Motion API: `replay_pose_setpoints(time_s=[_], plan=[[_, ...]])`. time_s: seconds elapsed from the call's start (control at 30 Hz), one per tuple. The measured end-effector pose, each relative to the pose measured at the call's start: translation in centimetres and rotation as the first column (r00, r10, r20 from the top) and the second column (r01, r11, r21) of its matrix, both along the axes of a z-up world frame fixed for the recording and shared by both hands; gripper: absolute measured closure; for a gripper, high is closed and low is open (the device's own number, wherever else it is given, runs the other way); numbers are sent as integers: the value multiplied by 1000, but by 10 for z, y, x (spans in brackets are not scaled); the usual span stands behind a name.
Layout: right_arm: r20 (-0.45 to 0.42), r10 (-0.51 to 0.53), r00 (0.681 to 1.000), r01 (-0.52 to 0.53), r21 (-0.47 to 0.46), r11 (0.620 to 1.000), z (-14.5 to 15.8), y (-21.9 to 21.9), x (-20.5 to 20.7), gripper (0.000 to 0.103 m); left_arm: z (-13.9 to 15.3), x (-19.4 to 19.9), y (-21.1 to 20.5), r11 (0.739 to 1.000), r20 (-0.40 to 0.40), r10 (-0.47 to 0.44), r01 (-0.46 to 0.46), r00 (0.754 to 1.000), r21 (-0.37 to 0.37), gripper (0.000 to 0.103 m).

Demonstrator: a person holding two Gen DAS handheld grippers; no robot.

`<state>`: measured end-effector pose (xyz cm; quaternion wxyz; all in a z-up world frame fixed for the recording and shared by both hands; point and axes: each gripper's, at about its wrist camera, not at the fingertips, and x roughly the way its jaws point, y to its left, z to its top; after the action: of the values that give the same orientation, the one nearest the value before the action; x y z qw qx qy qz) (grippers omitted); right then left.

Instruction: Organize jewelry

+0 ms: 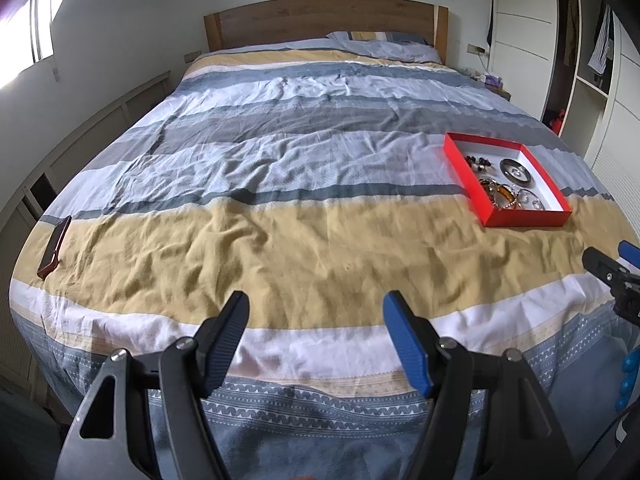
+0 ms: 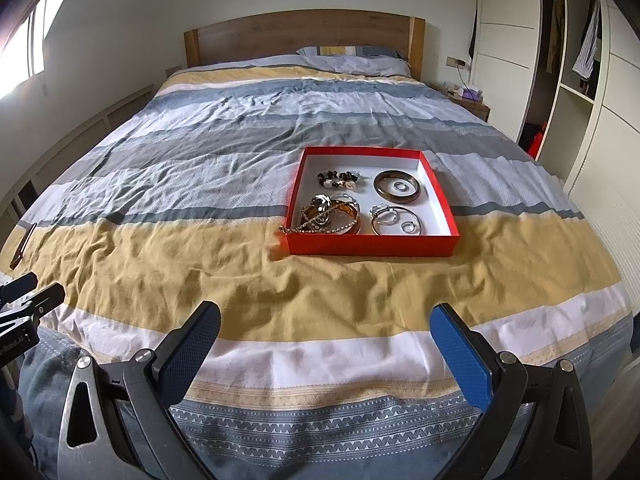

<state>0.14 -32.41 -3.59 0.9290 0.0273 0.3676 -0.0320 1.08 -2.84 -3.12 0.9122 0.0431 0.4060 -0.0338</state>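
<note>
A wide bed (image 2: 200,184) with a wooden headboard (image 2: 304,36) filled both views, its striped duvet in blue, grey, white and mustard lying rumpled. Toward the bed's right side sat a shallow red box (image 2: 372,246) with a white interior, resting where a pale blue stripe met the mustard band. Inside it, a dark bangle (image 2: 382,192) lay at the far right with a small ring (image 2: 399,187) within it; a thinner silver bangle (image 2: 416,216) lay nearer. A tangle of amber and gold bracelets (image 2: 332,216) filled the near left corner, a gold chain spilling over the rim, and a dark beaded bracelet (image 2: 338,178) lay behind. A dark phone (image 1: 55,246) lay at the bed's left edge. The left tool (image 1: 316,340) and the right tool (image 2: 326,344) hovered over the foot of the bed, both spread wide and holding nothing, well apart from the box.
</note>
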Motion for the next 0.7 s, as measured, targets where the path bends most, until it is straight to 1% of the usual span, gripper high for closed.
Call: replay_pose_setpoints(time_s=[0.7], plan=[[-21, -8, 1000, 8, -1, 1000, -8, -3, 2, 1, -5, 1, -1, 1000, -6, -3, 3, 1000, -2, 35]])
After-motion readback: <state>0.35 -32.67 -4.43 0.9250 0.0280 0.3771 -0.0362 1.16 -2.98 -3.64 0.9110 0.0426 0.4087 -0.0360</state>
